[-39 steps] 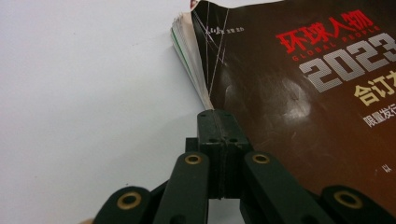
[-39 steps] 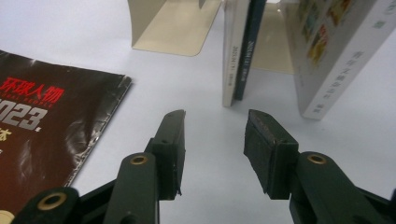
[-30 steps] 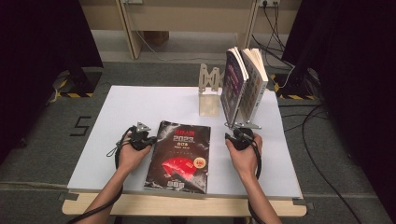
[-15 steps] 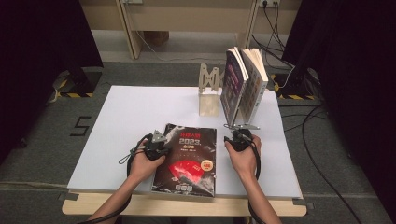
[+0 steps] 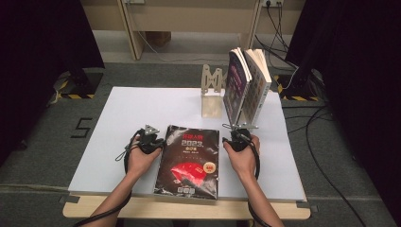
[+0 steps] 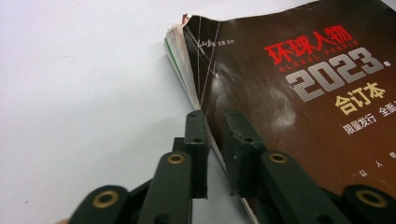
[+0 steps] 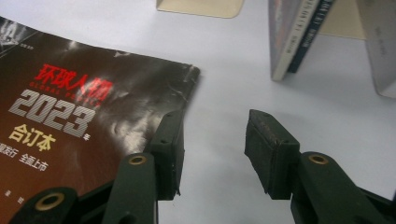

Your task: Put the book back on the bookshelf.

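A dark magazine (image 5: 189, 161) with a red and white "2023" title lies flat on the white table (image 5: 142, 104) between both hands. My left gripper (image 5: 158, 142) sits at its upper left edge. In the left gripper view its jaws (image 6: 214, 116) stand a narrow gap apart astride the magazine's (image 6: 303, 116) frayed edge; they have just been opening. My right gripper (image 5: 236, 137) rests at the magazine's upper right edge. In the right gripper view (image 7: 217, 121) it is open; its left jaw touches the magazine's (image 7: 70, 116) edge, with bare table between the jaws.
Two books (image 5: 246, 80) stand upright in a metal holder just beyond my right gripper, also seen close ahead as books (image 7: 294, 32). A pale wooden stand (image 5: 212, 94) is to their left. Cables lie on the floor at the right.
Half a second ago my left gripper lay over the magazine's top left corner; it has drawn back left to the edge. The right hand has kept still.
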Demonstrator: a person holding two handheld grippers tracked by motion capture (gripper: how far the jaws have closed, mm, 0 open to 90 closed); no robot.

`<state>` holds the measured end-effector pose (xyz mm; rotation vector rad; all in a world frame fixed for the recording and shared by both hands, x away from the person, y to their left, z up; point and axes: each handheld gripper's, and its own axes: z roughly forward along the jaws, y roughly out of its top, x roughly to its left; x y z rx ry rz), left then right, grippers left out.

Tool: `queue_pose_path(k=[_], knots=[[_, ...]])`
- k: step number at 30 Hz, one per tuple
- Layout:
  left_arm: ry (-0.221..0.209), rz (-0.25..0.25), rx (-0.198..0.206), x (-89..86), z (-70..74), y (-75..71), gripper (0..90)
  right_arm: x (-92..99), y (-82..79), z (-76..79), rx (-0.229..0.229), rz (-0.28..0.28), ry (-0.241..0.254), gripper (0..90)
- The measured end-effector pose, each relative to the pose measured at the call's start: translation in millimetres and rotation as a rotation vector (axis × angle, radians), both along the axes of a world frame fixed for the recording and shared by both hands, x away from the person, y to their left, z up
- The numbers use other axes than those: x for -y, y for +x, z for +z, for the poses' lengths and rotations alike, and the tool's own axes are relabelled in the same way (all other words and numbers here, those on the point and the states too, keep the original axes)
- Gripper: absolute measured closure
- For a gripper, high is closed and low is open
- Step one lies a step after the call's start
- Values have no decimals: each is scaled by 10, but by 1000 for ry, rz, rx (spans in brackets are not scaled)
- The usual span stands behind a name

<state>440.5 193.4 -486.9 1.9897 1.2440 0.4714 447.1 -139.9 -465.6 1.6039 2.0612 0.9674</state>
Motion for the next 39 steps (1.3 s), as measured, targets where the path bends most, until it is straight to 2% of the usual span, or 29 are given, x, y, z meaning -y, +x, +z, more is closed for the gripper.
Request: queue_pose_path(k=[5, 11, 15, 25, 32, 39], knots=[[-6, -8, -5, 23, -12, 8, 734, -109, 115, -37, -24, 24, 11, 573], [-19, -19, -15, 24, -18, 2, 723, -212, 241, -99, -62, 31, 27, 565], [-19, -23, -14, 29, -21, -10, 718, -247, 288, -127, -71, 31, 29, 564], [-19, -27, -22, 30, -20, -12, 705, -260, 357, -150, -82, 27, 45, 554], [1, -34, -24, 43, -15, -24, 716, -248, 342, -149, -81, 24, 42, 552], [-24, -55, -40, 81, -16, -60, 731, -190, 295, -138, -88, 22, 48, 552]])
